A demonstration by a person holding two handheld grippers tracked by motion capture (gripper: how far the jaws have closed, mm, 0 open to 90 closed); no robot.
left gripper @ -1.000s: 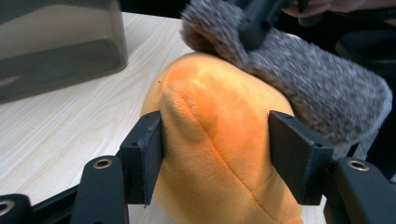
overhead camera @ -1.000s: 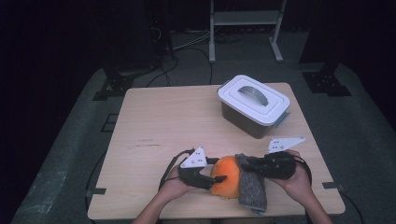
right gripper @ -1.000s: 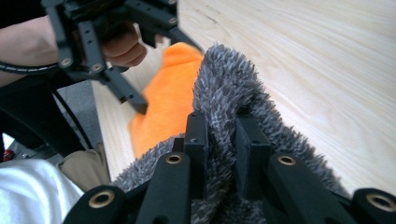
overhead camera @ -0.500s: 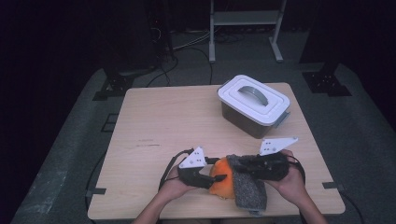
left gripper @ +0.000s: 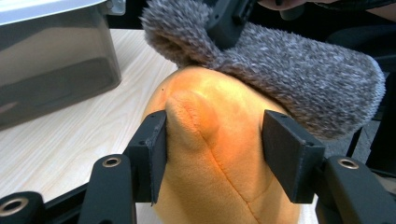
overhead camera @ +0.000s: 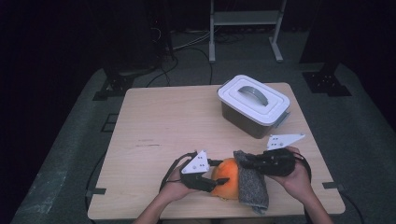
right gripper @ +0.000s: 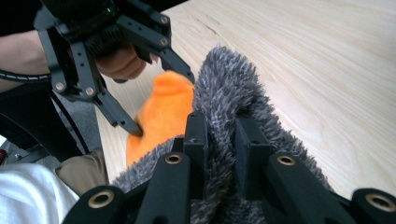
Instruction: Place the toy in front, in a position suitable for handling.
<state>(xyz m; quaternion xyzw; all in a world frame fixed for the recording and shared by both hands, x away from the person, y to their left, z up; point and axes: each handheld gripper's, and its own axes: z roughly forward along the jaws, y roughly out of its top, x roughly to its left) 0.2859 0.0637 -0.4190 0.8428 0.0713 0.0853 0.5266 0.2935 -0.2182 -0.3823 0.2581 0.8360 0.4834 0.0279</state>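
From where I sit at the controls, I can read no text, label, brand name, number or sign in any of the views.
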